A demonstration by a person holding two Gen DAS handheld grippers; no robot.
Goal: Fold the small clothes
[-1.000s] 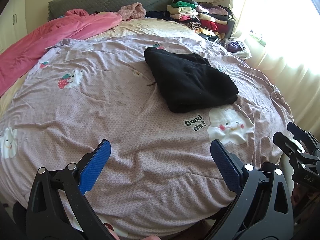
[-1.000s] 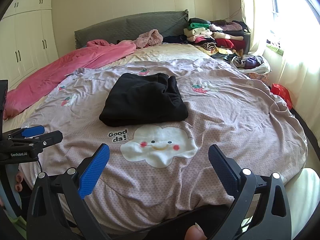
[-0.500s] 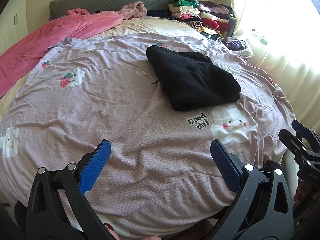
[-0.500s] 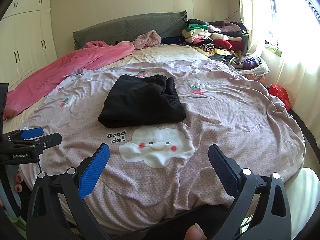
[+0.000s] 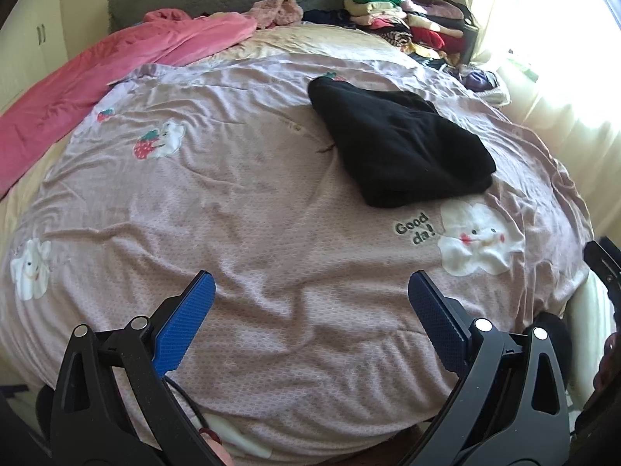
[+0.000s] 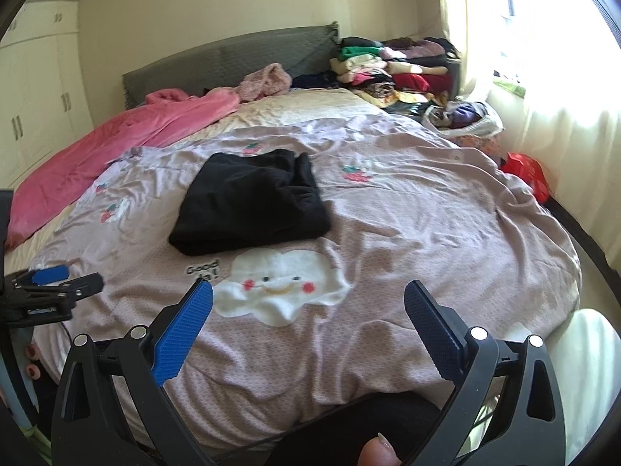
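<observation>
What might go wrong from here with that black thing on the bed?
The black garment already lies folded, both hand-held grippers open and clear of it. A pinch at its bunched far edge may pull the layers apart. The purple quilt under it is wrinkled, so a low grab may catch quilt too.

Bed (image 5: 252,369) (image 6: 485,310), spread with lilac quilt (image 5: 240,213) (image 6: 427,225) printed with clouds and strawberries. At one o'clock of centre, folded black garment (image 5: 399,151) (image 6: 248,206), flat on quilt. At ten o'clock, pink blanket (image 5: 108,66) (image 6: 116,139). At twelve, pink fuzzy garment (image 5: 277,9) (image 6: 264,81) against headboard.
</observation>
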